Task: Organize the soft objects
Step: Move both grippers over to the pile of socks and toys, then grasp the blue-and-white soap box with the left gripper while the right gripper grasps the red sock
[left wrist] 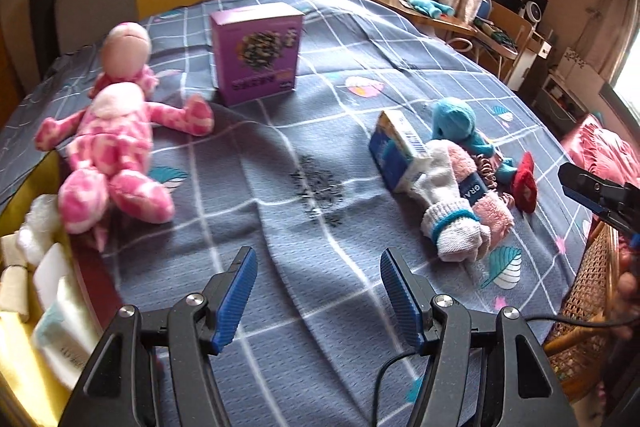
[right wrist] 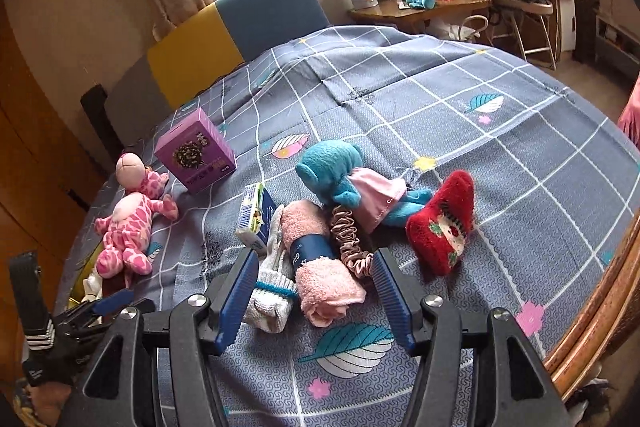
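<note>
While both grippers hover open and empty over the bed (left wrist: 400, 39), the right gripper (right wrist: 314, 293) lines up on the pink towel (right wrist: 320, 267) beside the sock (right wrist: 272, 295), so the next move is probably lowering and closing on it.

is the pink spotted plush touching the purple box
Apart. The left wrist view shows bedsheet between the pink spotted plush and the purple box.
</note>
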A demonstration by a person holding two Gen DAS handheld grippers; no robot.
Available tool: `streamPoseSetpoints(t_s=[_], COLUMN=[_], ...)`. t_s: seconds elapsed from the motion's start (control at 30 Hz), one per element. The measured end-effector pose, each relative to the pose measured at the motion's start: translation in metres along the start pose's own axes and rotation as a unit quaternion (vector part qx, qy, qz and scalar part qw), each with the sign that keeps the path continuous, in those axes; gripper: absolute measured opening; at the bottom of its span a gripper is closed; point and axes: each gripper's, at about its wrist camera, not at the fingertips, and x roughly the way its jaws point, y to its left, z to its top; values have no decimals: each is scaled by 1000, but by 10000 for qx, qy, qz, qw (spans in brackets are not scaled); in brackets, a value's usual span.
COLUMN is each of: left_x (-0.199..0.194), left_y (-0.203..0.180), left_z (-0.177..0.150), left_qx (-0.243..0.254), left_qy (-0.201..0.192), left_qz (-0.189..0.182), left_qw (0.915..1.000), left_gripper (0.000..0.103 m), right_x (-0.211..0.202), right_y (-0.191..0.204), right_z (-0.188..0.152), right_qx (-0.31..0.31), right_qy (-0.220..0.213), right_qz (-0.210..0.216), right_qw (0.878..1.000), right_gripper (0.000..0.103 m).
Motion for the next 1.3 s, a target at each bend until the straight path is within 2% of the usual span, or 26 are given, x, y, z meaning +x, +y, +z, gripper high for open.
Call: streamPoseSetpoints(t_s=[0.17,0.37,0.57,0.73,0.77,0.83,0.87,0.93,1.1,1.3], left_x=[20,42,71,109,119,137,143,142,118,79], left_y=[-11,-29,-52,-60,-59,-54,-50,-45,-29,-4], left_z=[16,50,89,108,109,111,109,105,88,65], left_qx=[-110,-215,-162,-213,-276,-429,-534,-706,-736,-684], left_qy=[208,248,282,531,613,811,894,842,630,439], left_qz=[-261,-466,-492,-367,-330,-403,-544,-687,-849,-821], left_qw=[9994,9984,9983,9977,9972,9950,9931,9916,9917,9933], left_gripper=[65,65,69,69,68,53,30,27,26,26], right_x=[0,0,-1,-2,-1,0,0,1,0,0], right_y=[-3,-3,-3,-2,-3,-4,-4,-5,-5,-18], right_z=[0,0,-1,-1,-1,-1,-1,-1,0,3], right_qx=[71,54,55,37,42,71,80,101,118,446], right_qy=[-13,25,-22,-7,3,16,23,41,2,91], right_qz=[79,182,201,258,277,297,301,312,294,283], right_qw=[9999,9998,9998,9997,9996,9995,9995,9995,9995,9986], right_gripper=[60,61,61,61,61,61,61,61,61,61])
